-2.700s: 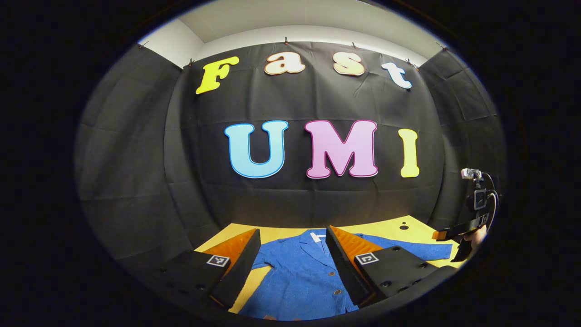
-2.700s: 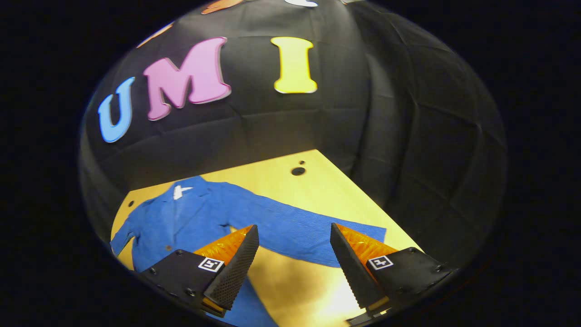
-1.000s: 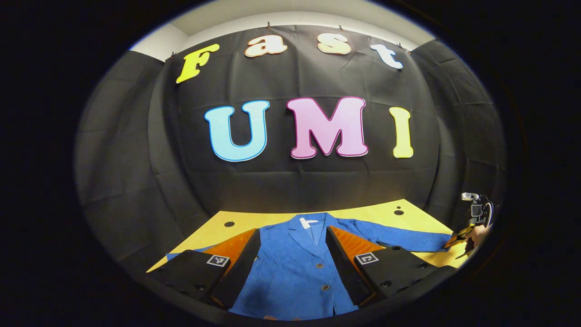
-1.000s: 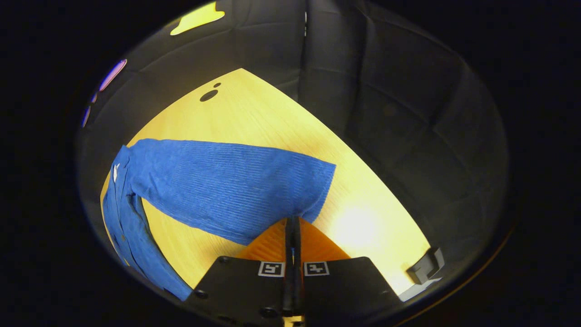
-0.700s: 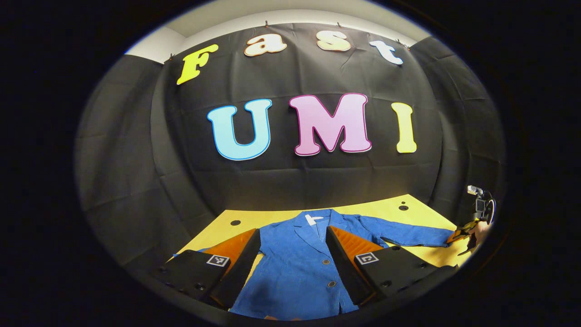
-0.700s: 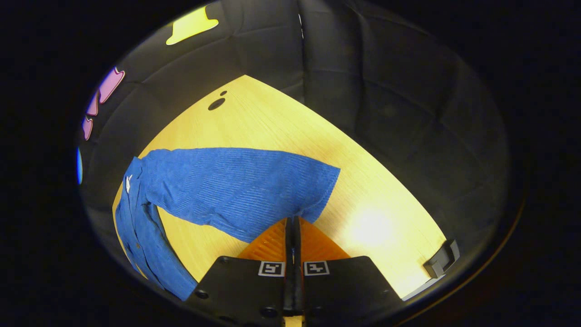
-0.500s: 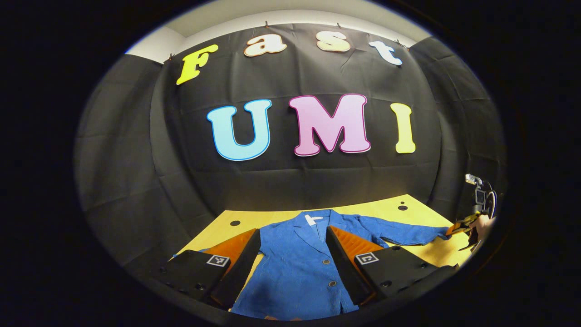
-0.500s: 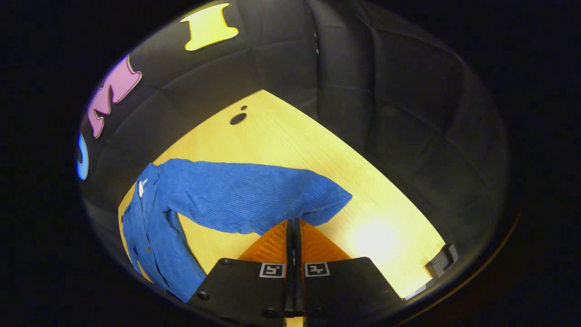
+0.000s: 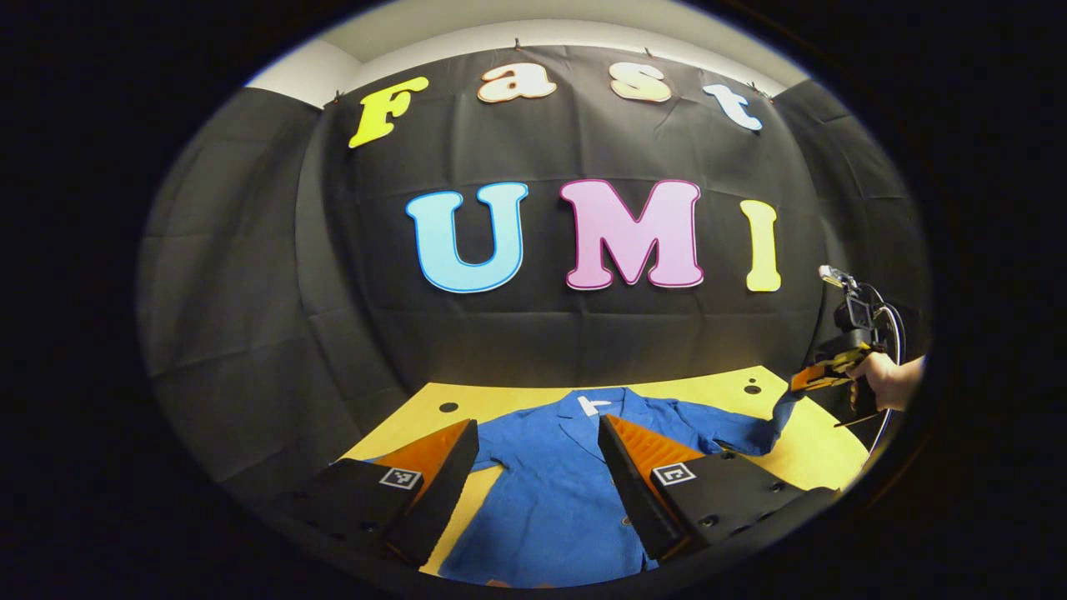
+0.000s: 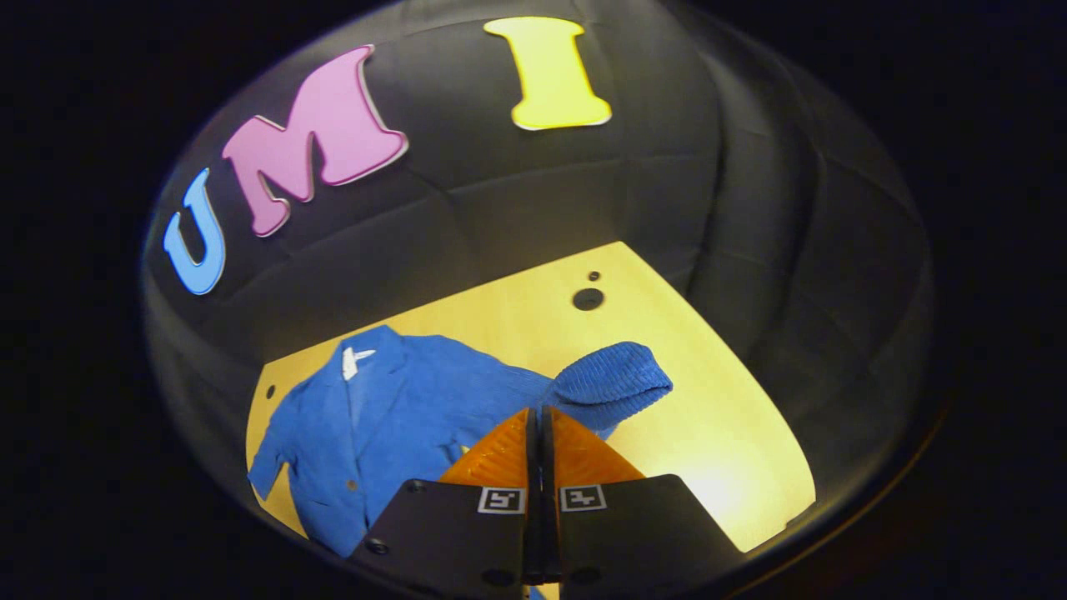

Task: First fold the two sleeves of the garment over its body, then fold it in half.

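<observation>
The right gripper [image 10: 538, 417] is pinching the sleeve [image 10: 613, 379] aloft; the jacket [image 10: 392, 417] body is lying leftward. The left gripper [image 9: 538, 467] is hovering, spread.

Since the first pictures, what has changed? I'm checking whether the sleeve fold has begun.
The right gripper went from open above the sleeve to shut on its cuff, and has lifted it off the yellow table, drawing it toward the blue jacket body. The left gripper stayed open, hovering over the jacket front, which still lies flat.
</observation>
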A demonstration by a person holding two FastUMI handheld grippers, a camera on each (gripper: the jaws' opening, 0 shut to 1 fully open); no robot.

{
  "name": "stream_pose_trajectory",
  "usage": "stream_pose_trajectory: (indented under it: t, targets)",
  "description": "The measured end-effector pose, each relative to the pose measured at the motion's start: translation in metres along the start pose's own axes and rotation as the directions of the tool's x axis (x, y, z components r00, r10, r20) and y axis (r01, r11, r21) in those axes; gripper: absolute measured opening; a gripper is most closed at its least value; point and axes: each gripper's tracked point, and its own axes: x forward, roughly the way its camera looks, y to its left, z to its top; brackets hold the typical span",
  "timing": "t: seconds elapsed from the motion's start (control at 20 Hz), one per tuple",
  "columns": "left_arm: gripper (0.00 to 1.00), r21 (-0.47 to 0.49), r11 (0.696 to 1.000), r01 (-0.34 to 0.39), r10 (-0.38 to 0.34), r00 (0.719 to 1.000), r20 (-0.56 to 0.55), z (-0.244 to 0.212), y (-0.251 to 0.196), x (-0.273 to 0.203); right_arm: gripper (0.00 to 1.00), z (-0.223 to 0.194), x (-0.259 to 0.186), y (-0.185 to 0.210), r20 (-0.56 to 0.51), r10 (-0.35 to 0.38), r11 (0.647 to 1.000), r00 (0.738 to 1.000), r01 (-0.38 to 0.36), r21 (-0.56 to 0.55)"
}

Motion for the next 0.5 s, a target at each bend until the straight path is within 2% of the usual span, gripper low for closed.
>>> stream_pose_trajectory:
  t: [0.3,0.5]
  targets:
    - [0.83,-0.03,0.998,-0.062,0.062,0.998,-0.007,-0.005,0.04,-0.011,0.0,-0.004,0.021,0.127,-0.031,0.145,0.983,0.989,-0.147,-0.113]
    - [0.85,-0.096,0.992,-0.084,0.084,0.996,-0.008,-0.018,0.068,-0.019,0.01,-0.017,0.03,0.233,-0.064,0.249,0.948,0.966,-0.257,-0.19]
